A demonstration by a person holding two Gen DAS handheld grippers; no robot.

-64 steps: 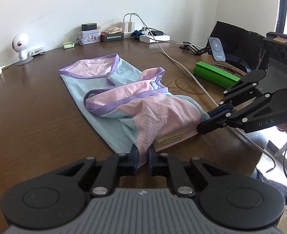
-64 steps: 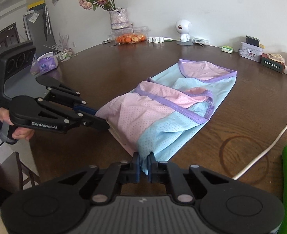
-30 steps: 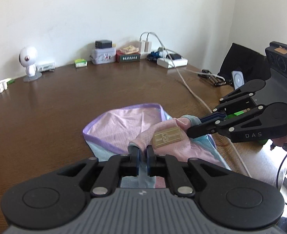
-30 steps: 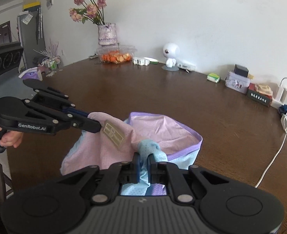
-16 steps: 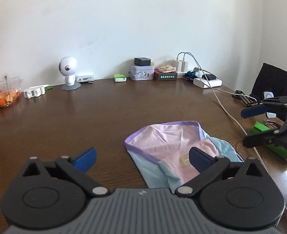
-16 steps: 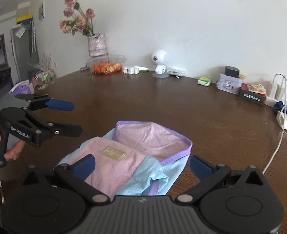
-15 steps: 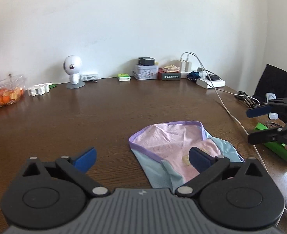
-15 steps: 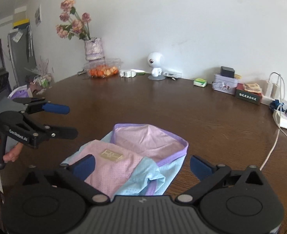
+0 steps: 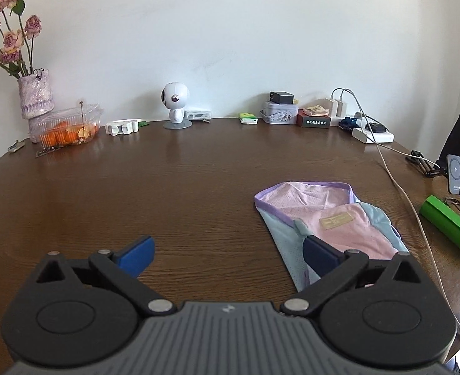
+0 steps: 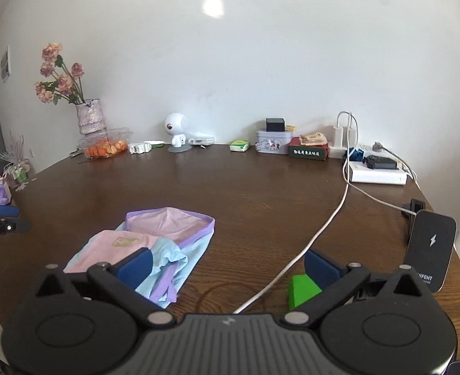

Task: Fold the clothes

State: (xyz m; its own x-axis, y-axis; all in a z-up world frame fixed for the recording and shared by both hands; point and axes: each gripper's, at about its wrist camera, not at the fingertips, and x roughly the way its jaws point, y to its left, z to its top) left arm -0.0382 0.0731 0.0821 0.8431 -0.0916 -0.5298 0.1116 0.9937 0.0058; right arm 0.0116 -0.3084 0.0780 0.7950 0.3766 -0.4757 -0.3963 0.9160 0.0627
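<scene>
Your folded garment [image 9: 330, 218] lies on the brown table [image 9: 167, 187], long axis near-to-far, purple hem far. Both your left gripper [image 9: 227, 251] and right gripper [image 10: 227, 265] now gape wide, holding nothing; a second ago they pinched it.

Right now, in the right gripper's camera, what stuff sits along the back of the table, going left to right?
Flower vase → box of oranges → white toy robot → small green box → tin → white power strip.
</scene>
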